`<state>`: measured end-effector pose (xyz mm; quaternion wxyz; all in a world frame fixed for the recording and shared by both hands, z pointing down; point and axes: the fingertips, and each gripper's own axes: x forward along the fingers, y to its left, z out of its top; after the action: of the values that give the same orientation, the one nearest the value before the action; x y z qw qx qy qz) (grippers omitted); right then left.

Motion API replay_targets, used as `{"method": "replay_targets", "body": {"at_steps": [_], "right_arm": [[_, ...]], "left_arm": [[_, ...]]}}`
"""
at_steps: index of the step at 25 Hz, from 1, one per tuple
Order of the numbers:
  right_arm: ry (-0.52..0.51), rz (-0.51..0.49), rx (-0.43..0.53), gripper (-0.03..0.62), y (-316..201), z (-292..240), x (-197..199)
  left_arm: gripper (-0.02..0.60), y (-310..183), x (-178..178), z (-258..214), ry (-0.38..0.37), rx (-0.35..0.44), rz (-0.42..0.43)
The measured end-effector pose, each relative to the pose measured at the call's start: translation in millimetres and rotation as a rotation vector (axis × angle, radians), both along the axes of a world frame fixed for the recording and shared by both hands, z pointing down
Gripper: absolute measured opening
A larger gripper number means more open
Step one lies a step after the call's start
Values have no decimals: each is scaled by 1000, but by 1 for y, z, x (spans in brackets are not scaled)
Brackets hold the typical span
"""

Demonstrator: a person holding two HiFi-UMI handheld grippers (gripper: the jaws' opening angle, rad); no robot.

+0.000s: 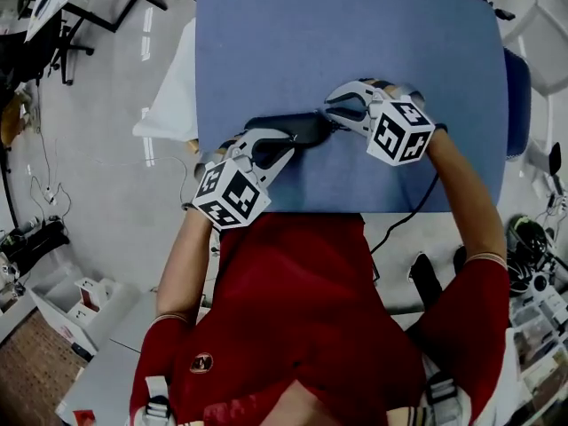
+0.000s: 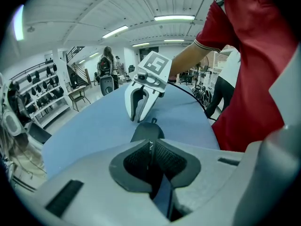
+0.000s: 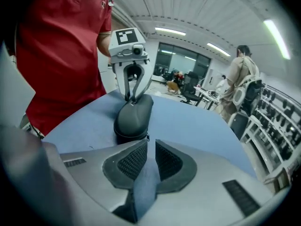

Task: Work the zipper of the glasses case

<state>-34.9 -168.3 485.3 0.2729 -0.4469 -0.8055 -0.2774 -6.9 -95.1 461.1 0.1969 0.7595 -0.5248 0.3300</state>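
While the left gripper [image 1: 286,152] is pinching the glasses case [image 1: 300,129], the right gripper [image 1: 330,111] is gaping, open table [image 1: 355,34] beyond.

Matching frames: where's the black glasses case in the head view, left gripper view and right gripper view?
Head view: the black oval glasses case lies above centre on the blue tabletop.
Left gripper view: the case sits just below centre, seen end-on.
Right gripper view: the case is slightly left of centre, running away from the camera.
Shared landmark: the blue tabletop under it.
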Motion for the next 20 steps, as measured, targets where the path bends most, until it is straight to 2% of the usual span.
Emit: {"method": "replay_targets", "body": {"at_steps": [4,12,20], "right_arm": [[3,-149,43,51,6,9,-5],[-16,-454,204,52,12,23,-6],[-30,-634,270,43,21,30,-7]], "left_arm": [[43,0,-1,2,-1,-4,20],[43,1,-4,3,2,-2,38],[41,0,-6,4,5,-10,46]]}}
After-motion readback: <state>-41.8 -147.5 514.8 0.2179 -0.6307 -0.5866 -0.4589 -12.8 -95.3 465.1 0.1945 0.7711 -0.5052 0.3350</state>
